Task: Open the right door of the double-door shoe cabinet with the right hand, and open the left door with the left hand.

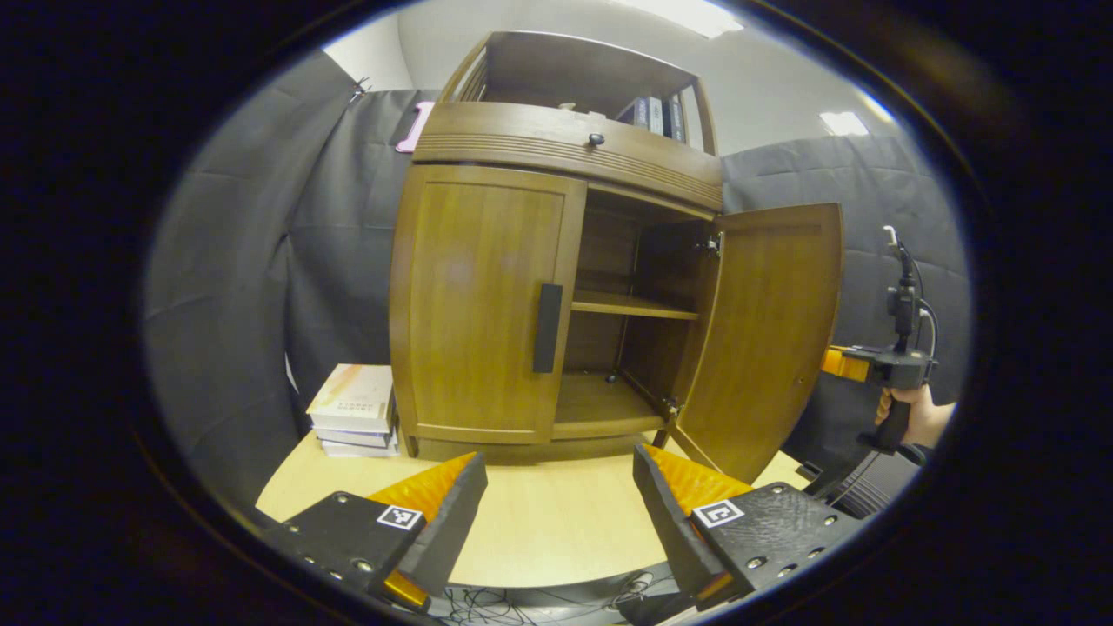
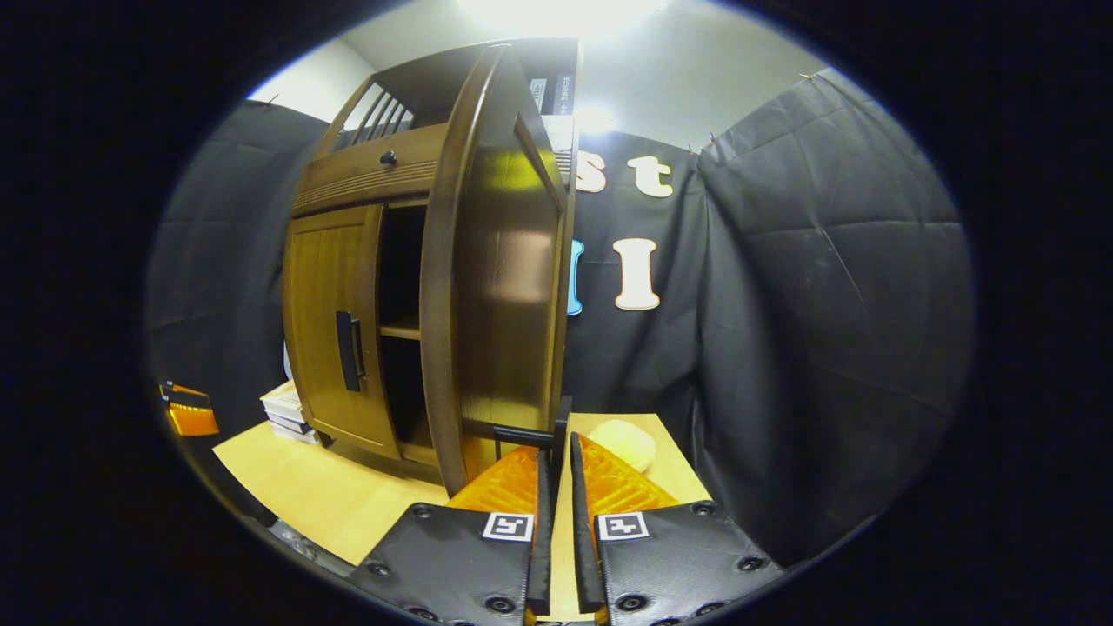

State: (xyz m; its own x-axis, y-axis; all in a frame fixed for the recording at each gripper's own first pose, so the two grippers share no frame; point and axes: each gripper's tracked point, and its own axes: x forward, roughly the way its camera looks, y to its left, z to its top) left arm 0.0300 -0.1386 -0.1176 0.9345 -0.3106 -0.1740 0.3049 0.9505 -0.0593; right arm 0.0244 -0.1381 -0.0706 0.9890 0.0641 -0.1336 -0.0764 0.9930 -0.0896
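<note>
the shoe cabinet [image 1: 556, 148] fills the frame centre in the left gripper view; its right door [image 1: 769, 330] stands swung wide, the left door [image 1: 483, 304] shut. in the right gripper view the right gripper [image 2: 556, 465], low centre, pinches that door's handle [image 2: 556, 430]. the left gripper [image 1: 561, 496], spread, sits low, well short of the left handle [image 1: 547, 328]. pulling further could strain the hinge or shift the cabinet.
</note>
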